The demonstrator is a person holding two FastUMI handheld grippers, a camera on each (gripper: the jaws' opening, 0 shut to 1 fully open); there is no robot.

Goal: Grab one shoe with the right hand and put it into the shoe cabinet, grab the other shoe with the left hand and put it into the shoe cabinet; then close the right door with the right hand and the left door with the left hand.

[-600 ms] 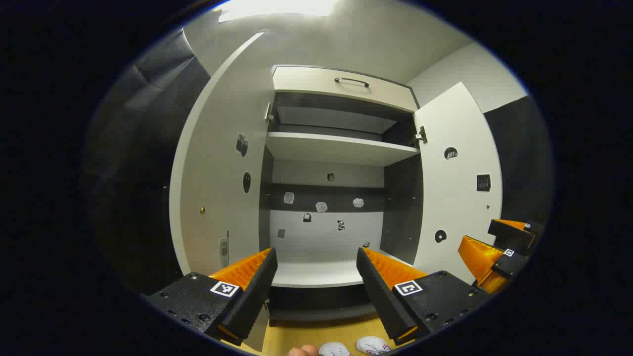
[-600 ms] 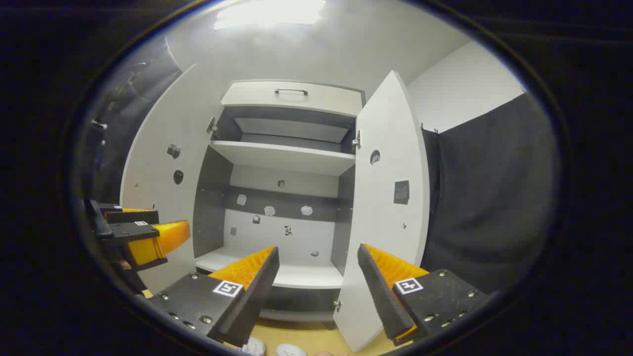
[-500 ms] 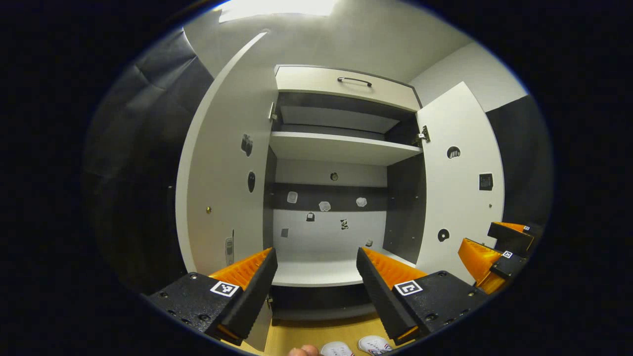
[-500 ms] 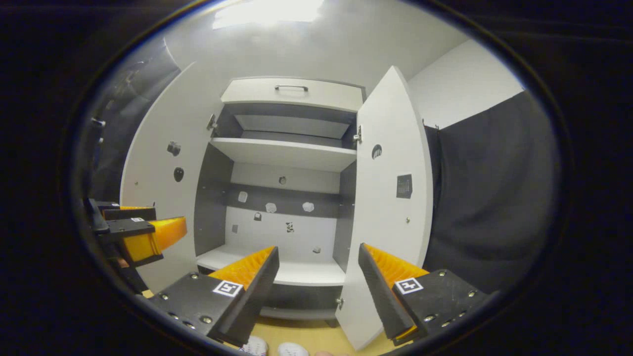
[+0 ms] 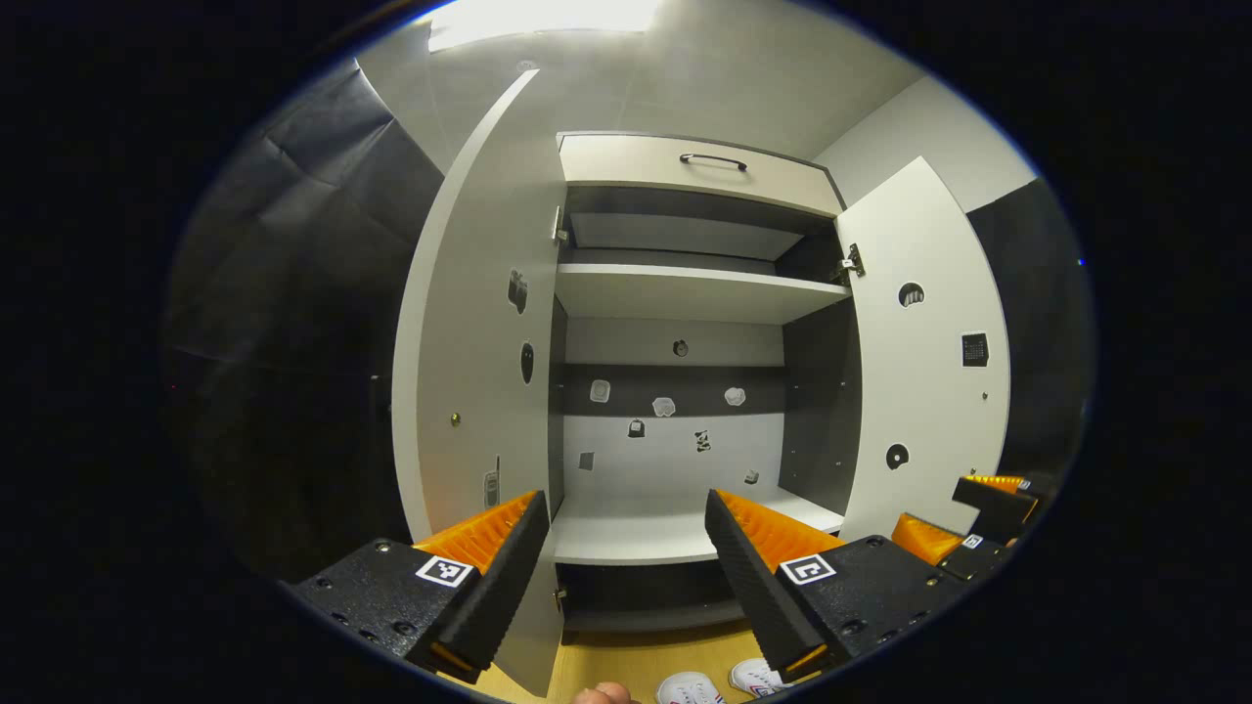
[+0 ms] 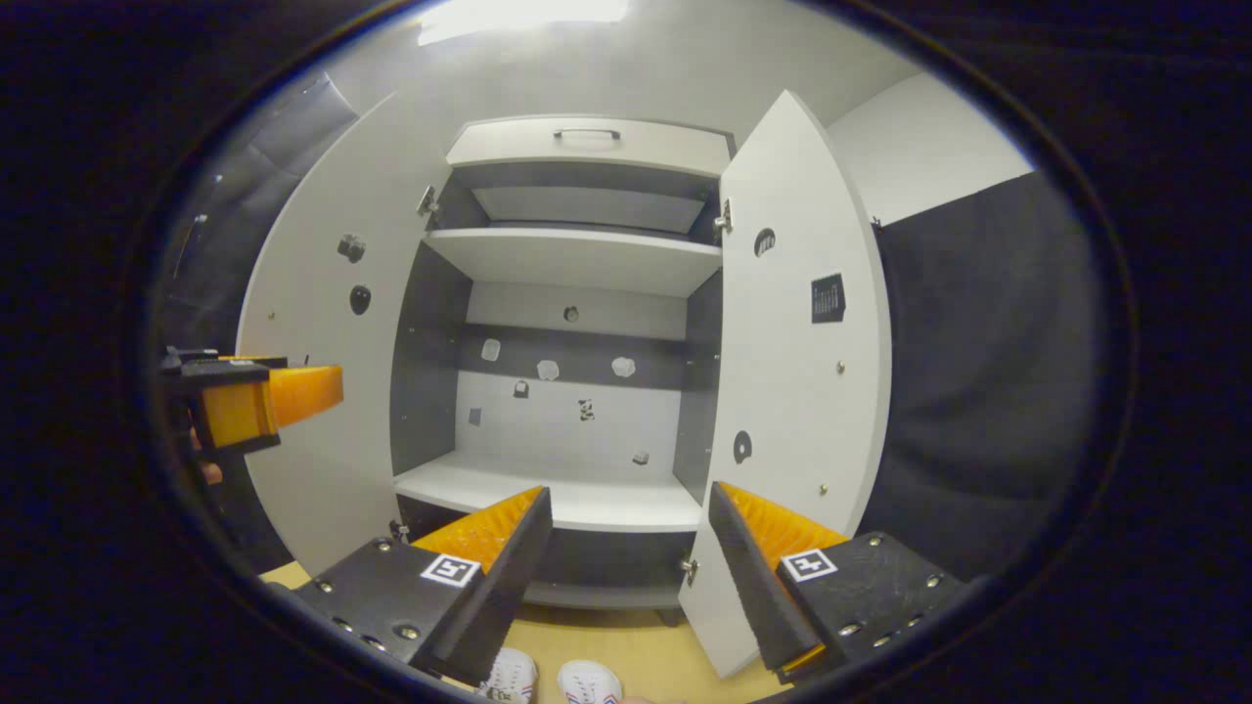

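- Left gripper view: the shoe cabinet (image 5: 685, 293) stands on a pale wooden floor (image 5: 626, 660) against a white wall, dark cloth at both sides. Its left door (image 5: 479, 323) and right door (image 5: 929, 362) are swung wide. Small stickers dot the back panel, too small to read.
- The left gripper (image 5: 626, 518) has its fingers spread apart, holding nothing. Two white shoes (image 5: 719, 684) lie side by side on the floor below, before the cabinet; their direction cannot be told.
- Right gripper view: the right gripper (image 6: 631, 513) is likewise spread and empty, facing the bare lower shelf (image 6: 567, 494). The shoes sit at the bottom edge, rounded ends toward the cabinet.
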